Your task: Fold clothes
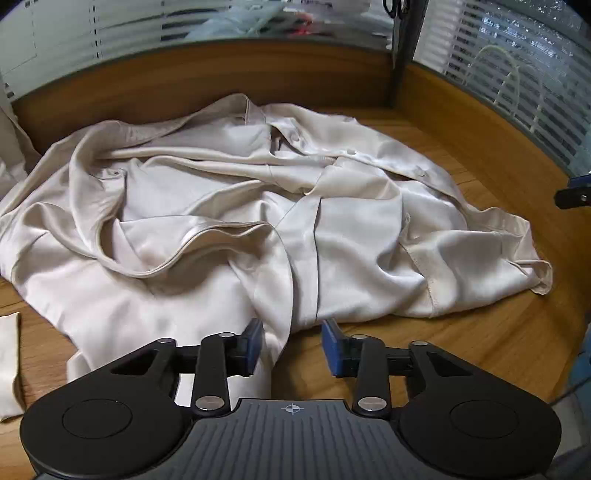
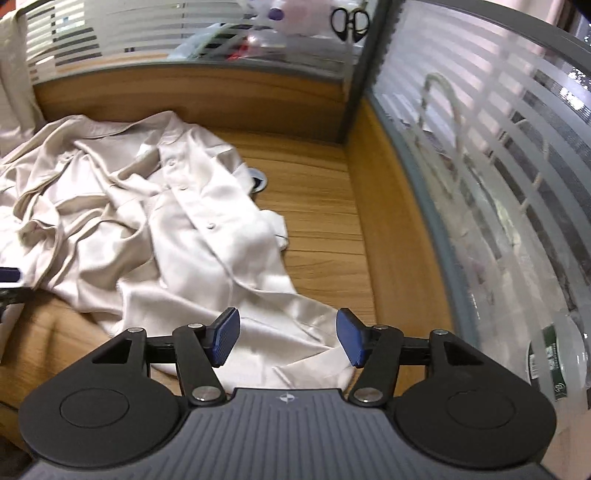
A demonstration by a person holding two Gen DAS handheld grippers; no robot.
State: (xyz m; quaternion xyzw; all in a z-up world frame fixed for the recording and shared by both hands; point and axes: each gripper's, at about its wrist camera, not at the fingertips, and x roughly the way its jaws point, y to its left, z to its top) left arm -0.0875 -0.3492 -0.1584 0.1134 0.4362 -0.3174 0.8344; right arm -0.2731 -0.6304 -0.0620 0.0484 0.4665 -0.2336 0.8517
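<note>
A cream satin button-up shirt [image 1: 221, 206] lies crumpled on the wooden desk [image 1: 461, 332]. In the left wrist view my left gripper [image 1: 293, 343] is low at the shirt's near edge. Its blue pads stand apart, and a hanging strip of fabric runs between them close to the left pad [image 1: 253, 343], unpinched. In the right wrist view the shirt [image 2: 184, 229] shows its button placket, and its near corner lies under my right gripper [image 2: 288, 341], whose jaws are wide open above the cloth. Each gripper shows at the edge of the other's view.
Striped frosted glass partitions [image 2: 480, 166] and a wooden back wall [image 1: 221, 74] close in the desk at back and right. A cable grommet [image 2: 258, 181] sits beside the shirt. Another pale cloth [image 1: 9, 365] lies at the left. Scissors [image 2: 351, 18] hang behind the glass.
</note>
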